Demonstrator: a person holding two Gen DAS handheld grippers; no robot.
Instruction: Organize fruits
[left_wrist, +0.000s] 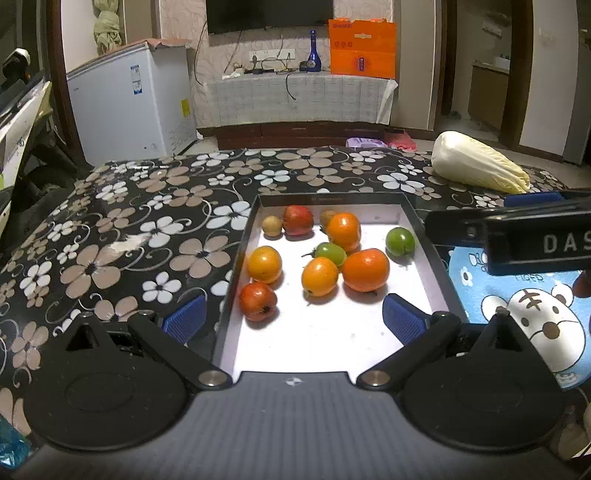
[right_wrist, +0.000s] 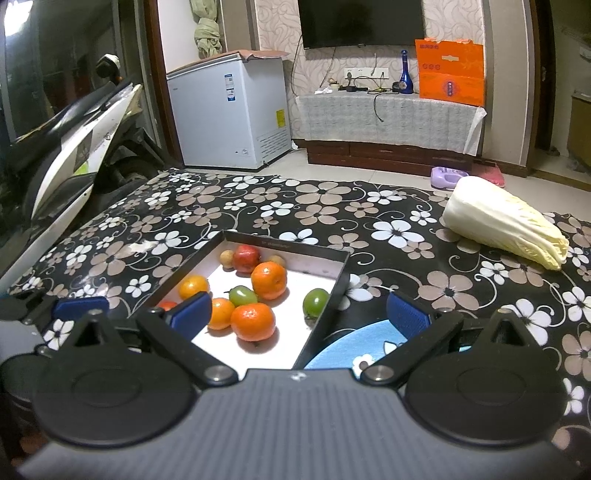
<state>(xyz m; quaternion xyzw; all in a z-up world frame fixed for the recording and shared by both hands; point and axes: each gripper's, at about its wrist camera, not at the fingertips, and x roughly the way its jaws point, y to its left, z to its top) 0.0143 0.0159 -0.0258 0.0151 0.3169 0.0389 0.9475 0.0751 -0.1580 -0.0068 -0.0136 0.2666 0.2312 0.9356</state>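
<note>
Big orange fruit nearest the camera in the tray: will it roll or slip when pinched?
The big orange fruit is round and lies loose on the tray floor, so a nudge probably rolls it. Its skin looks glossy, so it may slip. It is likely firm.

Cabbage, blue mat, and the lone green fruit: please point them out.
cabbage (right_wrist: 506, 225), right wrist view, middle of its leaves
blue mat (left_wrist: 517, 295), left wrist view, printed top
green fruit (left_wrist: 400, 241), left wrist view, its skin
</note>
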